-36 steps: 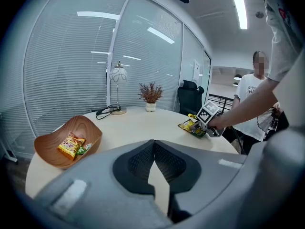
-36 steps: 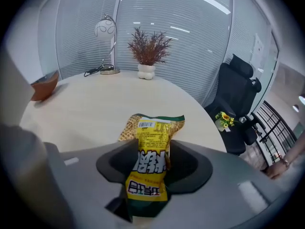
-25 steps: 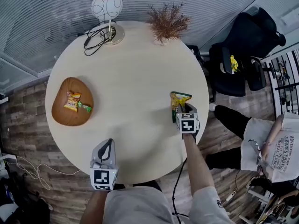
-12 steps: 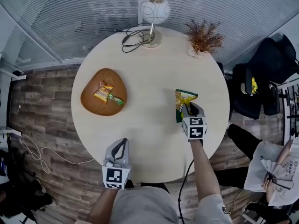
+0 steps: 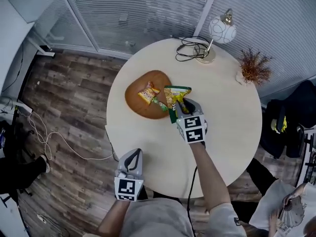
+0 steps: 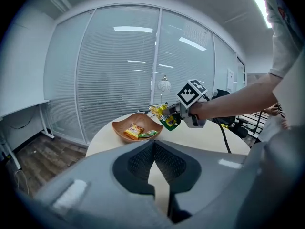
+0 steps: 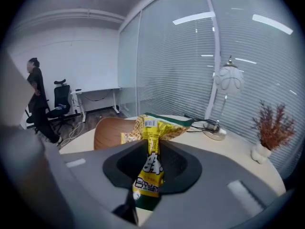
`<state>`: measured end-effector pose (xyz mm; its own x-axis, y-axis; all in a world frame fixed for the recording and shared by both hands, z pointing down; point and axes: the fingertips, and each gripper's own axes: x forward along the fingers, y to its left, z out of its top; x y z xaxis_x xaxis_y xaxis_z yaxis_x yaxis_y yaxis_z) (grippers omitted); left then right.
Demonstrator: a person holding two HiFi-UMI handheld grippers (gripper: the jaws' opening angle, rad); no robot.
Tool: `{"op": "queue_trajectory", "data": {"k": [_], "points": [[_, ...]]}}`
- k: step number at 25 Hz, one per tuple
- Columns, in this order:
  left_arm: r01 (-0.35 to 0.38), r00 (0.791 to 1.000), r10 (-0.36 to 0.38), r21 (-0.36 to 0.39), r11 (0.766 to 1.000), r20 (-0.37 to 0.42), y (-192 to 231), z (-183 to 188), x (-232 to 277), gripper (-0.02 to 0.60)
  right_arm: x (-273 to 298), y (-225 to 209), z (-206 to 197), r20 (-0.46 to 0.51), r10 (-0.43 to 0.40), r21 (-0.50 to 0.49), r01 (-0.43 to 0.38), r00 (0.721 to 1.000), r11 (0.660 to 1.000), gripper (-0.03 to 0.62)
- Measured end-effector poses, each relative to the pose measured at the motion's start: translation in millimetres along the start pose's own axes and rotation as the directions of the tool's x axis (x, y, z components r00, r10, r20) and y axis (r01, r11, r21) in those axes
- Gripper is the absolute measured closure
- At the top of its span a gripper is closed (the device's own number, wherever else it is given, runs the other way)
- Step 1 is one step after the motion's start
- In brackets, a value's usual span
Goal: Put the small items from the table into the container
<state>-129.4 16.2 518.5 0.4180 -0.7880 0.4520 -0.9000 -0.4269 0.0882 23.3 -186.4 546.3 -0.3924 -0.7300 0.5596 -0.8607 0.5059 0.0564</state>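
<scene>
A yellow and green snack bag (image 5: 175, 98) hangs in my right gripper (image 5: 183, 107), whose jaws are shut on it just right of the wooden bowl (image 5: 137, 92). From the right gripper view the same bag (image 7: 151, 156) is pinched between the jaws, with the bowl (image 7: 112, 127) right behind it. The bowl holds two small packets (image 5: 148, 93), one yellow and one green. My left gripper (image 5: 131, 158) sits at the table's near edge, jaws shut with nothing between them. In the left gripper view the bowl (image 6: 125, 125) and the right gripper with its bag (image 6: 166, 116) lie ahead.
The round pale table (image 5: 222, 112) carries a white lamp (image 5: 220, 30) with a black cable (image 5: 190, 49) and a dried plant in a pot (image 5: 253, 65) at the far side. Wooden floor surrounds it. A person stands far left in the right gripper view.
My right gripper has carried the snack bag left across the table to the bowl's right edge, lifting it. The left gripper shifted along the near edge. The head view swung round.
</scene>
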Motion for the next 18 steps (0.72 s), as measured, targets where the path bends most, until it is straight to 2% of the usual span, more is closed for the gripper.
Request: {"op": "queue_trajectory", "data": {"k": [4, 9, 11, 14, 18], "points": [[-0.068, 0.998, 0.069, -0.034, 0.997, 0.009, 28.6, -5.3, -19.3, 0.595, 33.3, 46.8, 20.5, -0.008, 0.077, -0.046, -0.077, 0.997, 0.996, 0.516], [-0.128, 0.992, 0.129, -0.064, 0.990, 0.005, 51.7, -12.6, -36.0, 0.595, 52.6, 67.1, 20.4, -0.040, 0.107, -0.064, -0.109, 0.993, 0.992, 0.514], [-0.140, 0.990, 0.141, -0.070, 0.988, 0.005, 57.1, -14.4, -41.1, 0.595, 55.8, 70.4, 22.4, -0.030, 0.104, -0.068, -0.106, 0.994, 0.992, 0.500], [-0.149, 0.989, 0.149, -0.072, 0.986, 0.006, 59.5, -16.9, -45.7, 0.595, 55.6, 72.9, 25.9, -0.006, 0.100, -0.062, -0.100, 0.995, 0.993, 0.427], [-0.139, 0.990, 0.140, -0.068, 0.988, 0.010, 56.4, -15.2, -46.7, 0.595, 48.1, 75.0, 26.8, 0.005, 0.105, -0.054, -0.104, 0.995, 0.993, 0.427]]}}
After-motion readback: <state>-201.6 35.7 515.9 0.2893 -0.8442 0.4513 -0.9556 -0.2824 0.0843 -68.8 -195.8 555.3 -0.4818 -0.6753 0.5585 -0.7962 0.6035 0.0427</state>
